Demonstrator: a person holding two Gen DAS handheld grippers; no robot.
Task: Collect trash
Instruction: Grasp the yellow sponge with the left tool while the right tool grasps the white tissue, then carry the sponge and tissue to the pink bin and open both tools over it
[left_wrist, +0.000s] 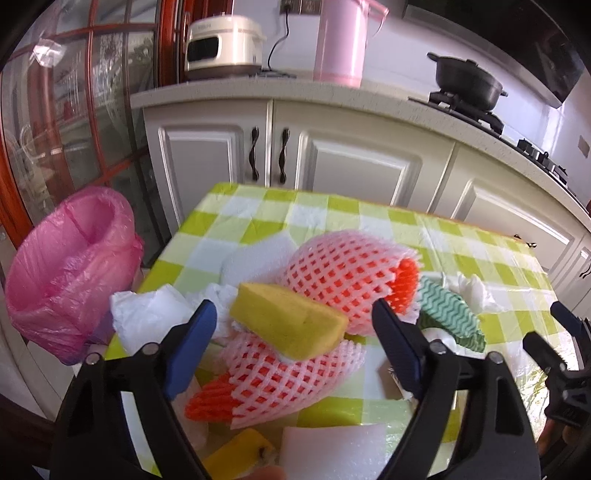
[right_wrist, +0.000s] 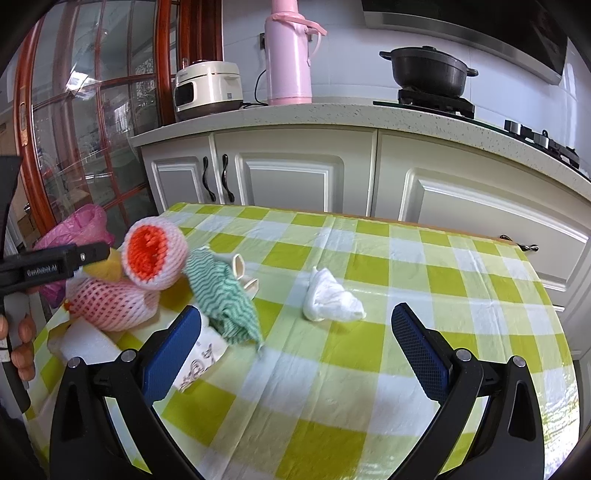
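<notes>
My left gripper (left_wrist: 295, 334) is open over a heap of trash at the table's left end. A yellow sponge (left_wrist: 288, 325) lies between its blue fingers (left_wrist: 192, 332) with a gap on each side. Under the sponge are two pink foam fruit nets (left_wrist: 343, 273) with orange liners. A green wavy cloth (left_wrist: 450, 314) and white crumpled paper (left_wrist: 147, 314) lie beside them. My right gripper (right_wrist: 295, 332) is open above the checked tablecloth (right_wrist: 369, 369), holding nothing. A crumpled white tissue (right_wrist: 328, 299) lies just beyond it, and the green cloth (right_wrist: 225, 295) is by its left finger.
A bin lined with a pink bag (left_wrist: 70, 269) stands off the table's left edge. White foam blocks (left_wrist: 332, 454) and a yellow piece (left_wrist: 240, 454) lie at the near edge. White cabinets (right_wrist: 295, 177) run behind the table. A person's fingers (right_wrist: 22, 343) show at the left.
</notes>
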